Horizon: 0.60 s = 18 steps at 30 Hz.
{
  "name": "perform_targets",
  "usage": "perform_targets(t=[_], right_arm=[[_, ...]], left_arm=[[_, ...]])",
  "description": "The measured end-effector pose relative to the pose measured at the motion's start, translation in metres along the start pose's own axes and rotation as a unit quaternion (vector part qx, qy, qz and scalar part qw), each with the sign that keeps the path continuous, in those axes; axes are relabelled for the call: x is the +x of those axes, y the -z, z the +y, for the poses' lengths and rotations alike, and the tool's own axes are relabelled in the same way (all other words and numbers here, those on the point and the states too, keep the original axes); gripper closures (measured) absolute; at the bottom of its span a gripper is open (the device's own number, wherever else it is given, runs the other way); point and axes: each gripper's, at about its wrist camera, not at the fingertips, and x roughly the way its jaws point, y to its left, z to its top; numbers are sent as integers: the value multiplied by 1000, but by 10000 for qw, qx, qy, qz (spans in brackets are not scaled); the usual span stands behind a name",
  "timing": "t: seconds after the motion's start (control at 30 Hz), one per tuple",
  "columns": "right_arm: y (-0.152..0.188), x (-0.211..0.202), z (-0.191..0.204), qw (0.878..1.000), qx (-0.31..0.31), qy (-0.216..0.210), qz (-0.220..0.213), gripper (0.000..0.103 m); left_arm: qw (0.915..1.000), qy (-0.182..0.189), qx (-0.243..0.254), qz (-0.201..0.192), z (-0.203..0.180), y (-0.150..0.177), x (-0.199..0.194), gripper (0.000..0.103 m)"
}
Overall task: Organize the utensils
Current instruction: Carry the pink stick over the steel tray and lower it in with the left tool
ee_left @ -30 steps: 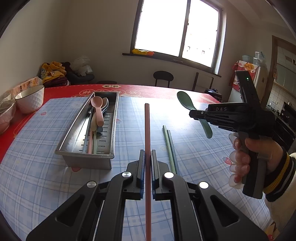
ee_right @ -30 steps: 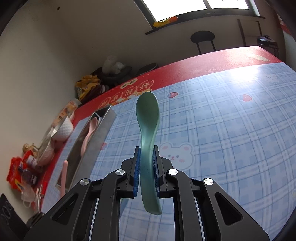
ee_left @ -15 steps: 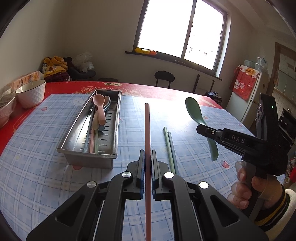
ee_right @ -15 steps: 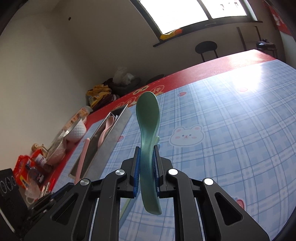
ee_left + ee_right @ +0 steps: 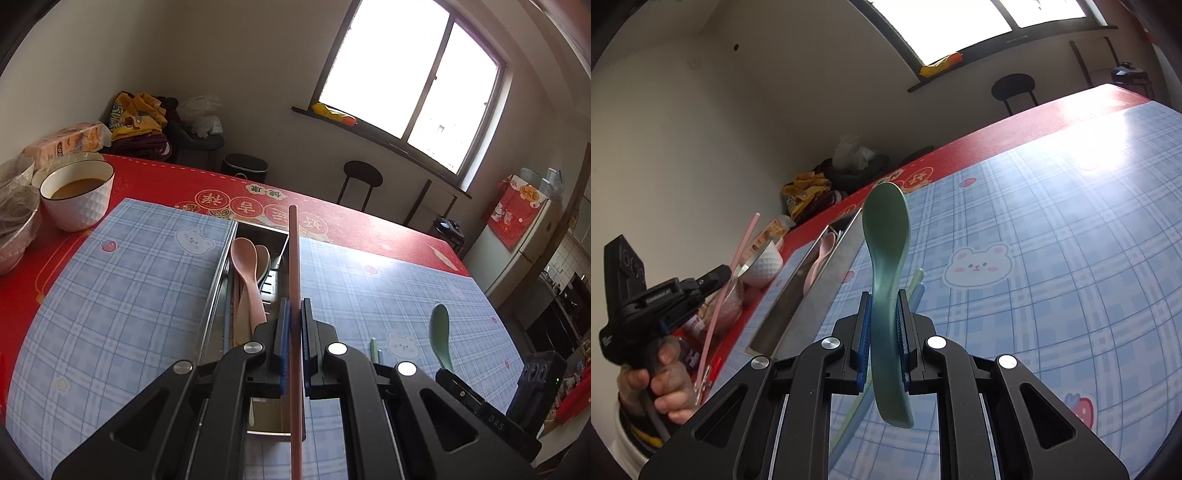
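My left gripper [image 5: 294, 317] is shut on a long pink chopstick [image 5: 294, 266] and holds it above the metal utensil tray [image 5: 218, 295], lengthwise along it. The tray holds pink spoons [image 5: 244, 266] and other utensils. My right gripper [image 5: 884, 310] is shut on a green spoon [image 5: 886, 236], bowl end up, above the blue checked mat, right of the tray [image 5: 798, 291]. The green spoon also shows in the left wrist view [image 5: 439, 332]. Green chopsticks [image 5: 916, 284] lie on the mat below the right gripper. The left gripper with the pink chopstick shows in the right wrist view [image 5: 735, 280].
A white bowl of brown liquid [image 5: 77, 195] and plastic-covered bowls [image 5: 14, 218] stand at the table's left edge on the red cloth. A stool [image 5: 360, 181] and a bin [image 5: 245, 166] stand beyond the table, with clutter by the wall.
My left gripper has moved left with the pink chopstick, from over the mat to over the tray, and now looks down on it. My right gripper with the green spoon has moved closer to the tray.
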Motion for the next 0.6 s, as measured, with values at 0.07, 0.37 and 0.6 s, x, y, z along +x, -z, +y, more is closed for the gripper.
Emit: perform_targets(t=[0.07,0.37,0.6], right_arm=[[0,-1,-3,10000,23,-57,-9,90],[1,-3,-12,9995,199,-249,-20,90],[-1,-2,-17,9991,249,-338,3,90]], left_arm=[[10000,-79,12,34,2,-13,16,97],[9926,-827,514,728,5,-22,87,97],[9835,-1249,635,1147,15,-14,110,97]])
